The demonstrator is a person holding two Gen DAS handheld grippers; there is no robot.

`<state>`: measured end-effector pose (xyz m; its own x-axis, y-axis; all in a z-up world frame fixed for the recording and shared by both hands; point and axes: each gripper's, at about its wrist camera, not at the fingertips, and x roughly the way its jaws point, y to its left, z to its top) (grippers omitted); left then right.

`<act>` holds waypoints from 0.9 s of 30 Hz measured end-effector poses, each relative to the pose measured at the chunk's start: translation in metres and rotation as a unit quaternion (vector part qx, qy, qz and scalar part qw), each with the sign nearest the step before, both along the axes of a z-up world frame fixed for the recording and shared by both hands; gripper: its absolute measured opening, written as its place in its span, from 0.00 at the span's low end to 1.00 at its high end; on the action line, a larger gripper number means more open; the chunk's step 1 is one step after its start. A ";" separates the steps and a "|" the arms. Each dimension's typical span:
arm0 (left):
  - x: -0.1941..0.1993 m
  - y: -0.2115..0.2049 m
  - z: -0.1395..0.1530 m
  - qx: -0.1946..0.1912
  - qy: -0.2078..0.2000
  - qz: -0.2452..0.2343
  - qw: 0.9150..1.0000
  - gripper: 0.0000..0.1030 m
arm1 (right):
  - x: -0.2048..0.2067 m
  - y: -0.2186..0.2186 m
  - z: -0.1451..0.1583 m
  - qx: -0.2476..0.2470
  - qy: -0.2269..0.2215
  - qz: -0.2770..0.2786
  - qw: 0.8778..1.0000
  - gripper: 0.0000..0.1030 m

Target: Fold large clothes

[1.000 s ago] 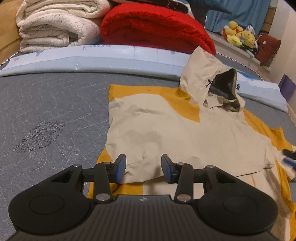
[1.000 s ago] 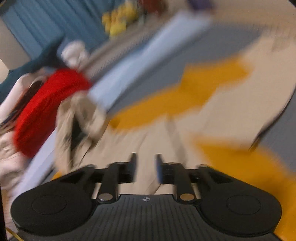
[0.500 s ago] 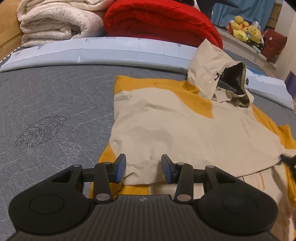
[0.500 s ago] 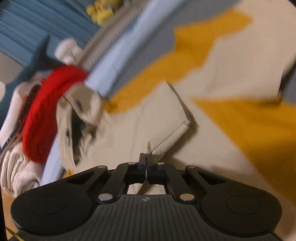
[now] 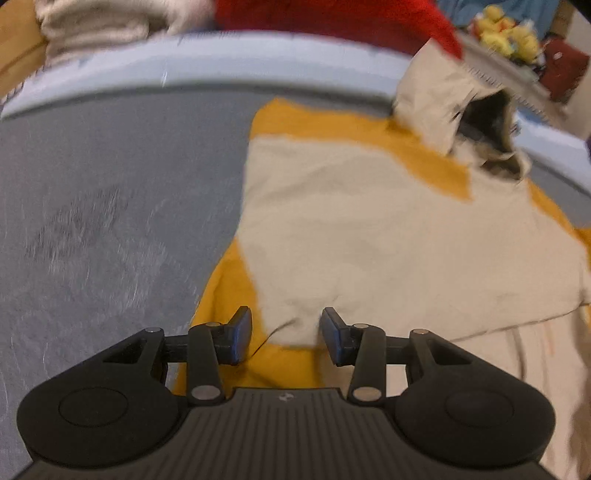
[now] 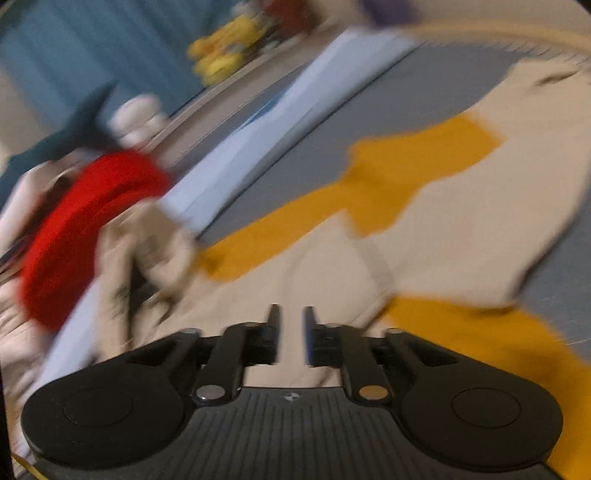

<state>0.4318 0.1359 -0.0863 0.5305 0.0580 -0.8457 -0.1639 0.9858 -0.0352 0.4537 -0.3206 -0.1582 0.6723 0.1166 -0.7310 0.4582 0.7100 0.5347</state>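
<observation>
A: Left wrist view first. Where is the garment?

B: The hooded jacket [image 5: 388, 236], beige with mustard-yellow panels, lies spread flat on the grey quilted mattress [image 5: 110, 206]. Its hood [image 5: 461, 122] points toward the far edge, opening dark. A pale blue strip [image 5: 221, 55] borders the mattress; behind it a red blanket [image 5: 332, 18] and a cream folded quilt [image 5: 96, 22].

A: Left gripper [image 5: 286, 334]?

B: Jaws parted, released. A folded beige corner of the jacket sits in the gap between them; the pads do not press on it. Yellow plush toys [image 5: 506, 35] at upper right.

A: Right wrist view?

B: Heavily blurred. The right gripper [image 6: 291, 334] hangs over beige cloth of the jacket [image 6: 461, 221]; its jaws are opening, a narrow gap, with nothing caught between the pads. A sleeve with a yellow band [image 6: 417, 166] stretches to the upper right. Hood [image 6: 147, 258] at left, just beside the red blanket [image 6: 81, 225].
</observation>
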 end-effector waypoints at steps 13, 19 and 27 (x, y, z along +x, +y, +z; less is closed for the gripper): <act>-0.009 -0.029 0.030 0.013 -0.032 -0.035 0.999 0.57 | 0.007 0.021 0.005 -0.061 0.047 0.065 0.995 0.39; -0.026 -0.077 0.037 0.043 -0.061 -0.104 0.992 0.64 | -0.001 0.022 0.046 -0.119 -0.003 0.104 0.987 0.39; -0.046 -0.116 0.040 0.030 -0.083 -0.159 0.983 0.64 | -0.025 -0.020 0.065 -0.148 -0.023 0.080 0.985 0.39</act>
<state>0.3855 0.0197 -0.0465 0.6599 -0.0864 -0.7463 0.1561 0.9875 0.0237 0.4286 -0.3401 -0.0934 0.6952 0.0105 -0.7187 0.3076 0.8994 0.3106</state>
